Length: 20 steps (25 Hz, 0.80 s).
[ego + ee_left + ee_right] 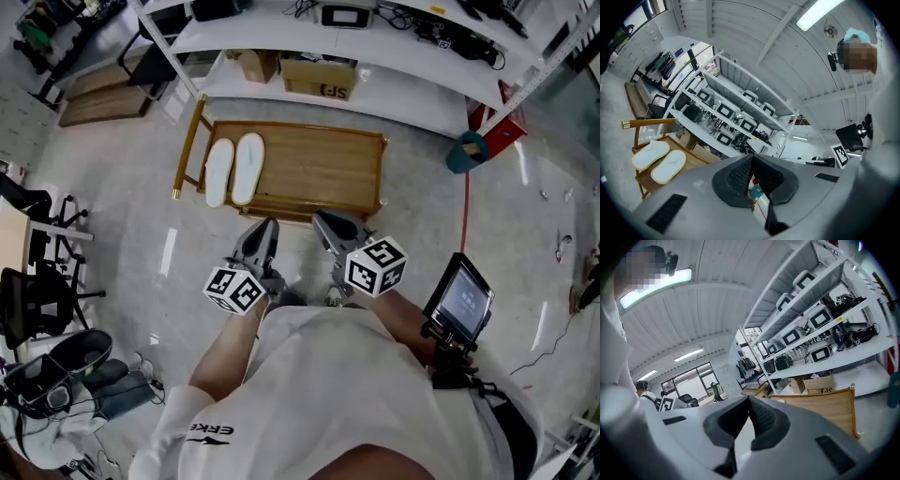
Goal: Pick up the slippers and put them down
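— What's the biggest thing there?
— The low wooden table [319, 173], standing before the white shelving [375, 94].

— And the claws?
— Both hang on the person's side of the table, clear of it. The left gripper [265, 228] has its jaws pressed together on nothing. The right gripper [325, 223] is the same, closed and empty.

— The slippers?
— The white slippers [234, 169] lie side by side on the table's left end, well apart from both claws.

— Any writing?
— The cardboard box [317, 79] behind the table has dark letters that I can't read. The shirt [309, 394] says "ERKE".
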{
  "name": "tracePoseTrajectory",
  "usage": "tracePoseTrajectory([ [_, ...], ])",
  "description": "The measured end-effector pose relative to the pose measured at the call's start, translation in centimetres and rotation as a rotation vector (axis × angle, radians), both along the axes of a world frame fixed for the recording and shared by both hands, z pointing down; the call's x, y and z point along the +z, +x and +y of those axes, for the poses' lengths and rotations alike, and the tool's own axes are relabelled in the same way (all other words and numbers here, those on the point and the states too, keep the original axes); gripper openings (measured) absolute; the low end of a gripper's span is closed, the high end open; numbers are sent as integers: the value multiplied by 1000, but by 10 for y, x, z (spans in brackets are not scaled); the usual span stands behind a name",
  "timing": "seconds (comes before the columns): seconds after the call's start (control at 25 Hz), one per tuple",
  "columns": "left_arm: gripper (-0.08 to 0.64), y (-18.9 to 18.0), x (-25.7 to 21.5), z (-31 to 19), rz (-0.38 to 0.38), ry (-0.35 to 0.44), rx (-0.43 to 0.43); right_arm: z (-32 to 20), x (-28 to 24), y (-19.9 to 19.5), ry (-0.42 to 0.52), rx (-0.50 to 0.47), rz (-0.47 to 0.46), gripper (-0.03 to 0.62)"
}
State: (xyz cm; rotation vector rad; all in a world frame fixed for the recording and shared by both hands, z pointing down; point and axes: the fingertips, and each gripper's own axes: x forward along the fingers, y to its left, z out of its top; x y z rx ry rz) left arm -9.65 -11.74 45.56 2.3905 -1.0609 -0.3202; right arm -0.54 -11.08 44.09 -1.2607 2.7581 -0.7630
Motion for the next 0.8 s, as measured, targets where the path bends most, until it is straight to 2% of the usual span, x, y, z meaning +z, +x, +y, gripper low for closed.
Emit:
tracePoseTrajectory([
  [0.24,5,22,-13,1,-16,38,64,6,-10,20,15,62,-7,6],
  [0.8,3,5,-29,6,-18,71,111,23,-23,0,14,113,8,6],
])
